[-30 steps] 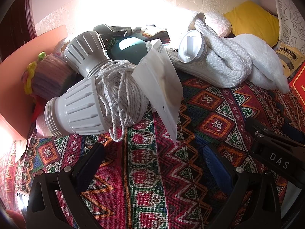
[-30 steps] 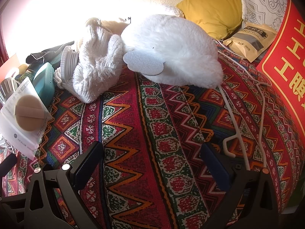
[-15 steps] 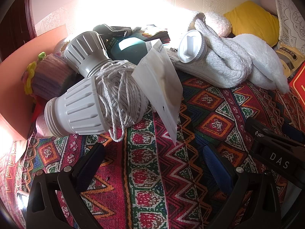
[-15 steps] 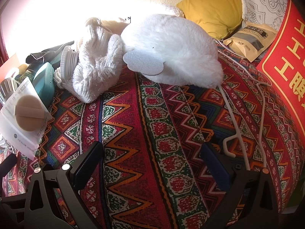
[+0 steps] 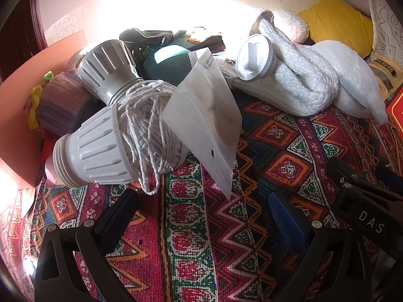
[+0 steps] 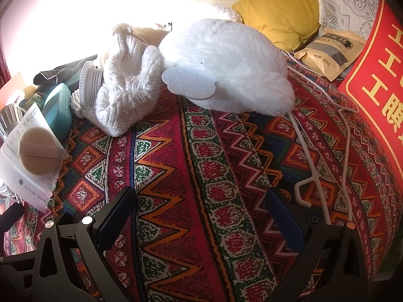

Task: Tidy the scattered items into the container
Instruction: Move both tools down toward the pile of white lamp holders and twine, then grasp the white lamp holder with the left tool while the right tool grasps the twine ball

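My left gripper (image 5: 204,216) is open above the patterned cloth, just short of a pile: two mop heads with white plastic sockets (image 5: 88,151) and cotton string (image 5: 151,130), and a clear pouch (image 5: 209,125) leaning on them. A teal case (image 5: 171,63) lies behind. A white knit mop head with a screw cap (image 5: 254,55) lies to the right. My right gripper (image 6: 201,216) is open too, over bare cloth. Beyond it lie the knit mop head (image 6: 126,88) and a white plush slipper (image 6: 226,63). The pouch with a tan sponge (image 6: 35,148) is at its left.
An orange box wall (image 5: 17,100) stands at the left with a knitted purple item (image 5: 63,103) by it. A yellow cushion (image 6: 277,10), a brown snack bag (image 6: 330,50) and a red box (image 6: 377,88) sit at the right. A white wire hanger (image 6: 312,171) lies near my right finger.
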Demonstrator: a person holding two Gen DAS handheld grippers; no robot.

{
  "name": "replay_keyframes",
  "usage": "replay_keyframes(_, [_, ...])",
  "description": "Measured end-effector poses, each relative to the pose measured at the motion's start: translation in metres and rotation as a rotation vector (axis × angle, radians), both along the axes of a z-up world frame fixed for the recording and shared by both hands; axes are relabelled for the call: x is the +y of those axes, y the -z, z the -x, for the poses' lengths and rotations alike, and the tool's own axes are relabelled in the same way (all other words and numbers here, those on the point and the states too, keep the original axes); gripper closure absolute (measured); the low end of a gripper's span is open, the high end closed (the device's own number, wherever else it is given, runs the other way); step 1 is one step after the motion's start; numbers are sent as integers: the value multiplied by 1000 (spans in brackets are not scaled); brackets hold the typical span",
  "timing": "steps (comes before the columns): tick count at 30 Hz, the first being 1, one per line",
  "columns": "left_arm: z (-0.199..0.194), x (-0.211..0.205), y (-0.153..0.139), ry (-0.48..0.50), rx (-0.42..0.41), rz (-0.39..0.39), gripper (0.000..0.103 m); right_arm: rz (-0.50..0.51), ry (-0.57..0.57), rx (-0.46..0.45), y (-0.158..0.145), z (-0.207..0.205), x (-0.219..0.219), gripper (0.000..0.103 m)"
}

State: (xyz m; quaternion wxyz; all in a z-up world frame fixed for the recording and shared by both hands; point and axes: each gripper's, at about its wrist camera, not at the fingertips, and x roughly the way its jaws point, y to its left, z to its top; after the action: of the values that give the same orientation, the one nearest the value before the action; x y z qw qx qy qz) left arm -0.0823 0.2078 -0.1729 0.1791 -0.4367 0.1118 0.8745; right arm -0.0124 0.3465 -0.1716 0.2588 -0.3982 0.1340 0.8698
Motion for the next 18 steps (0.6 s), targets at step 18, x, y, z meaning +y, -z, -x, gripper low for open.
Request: replay_keyframes(18, [39, -55, -32, -139, 69, -88, 9, 356, -64, 58, -33, -6, 17, 1])
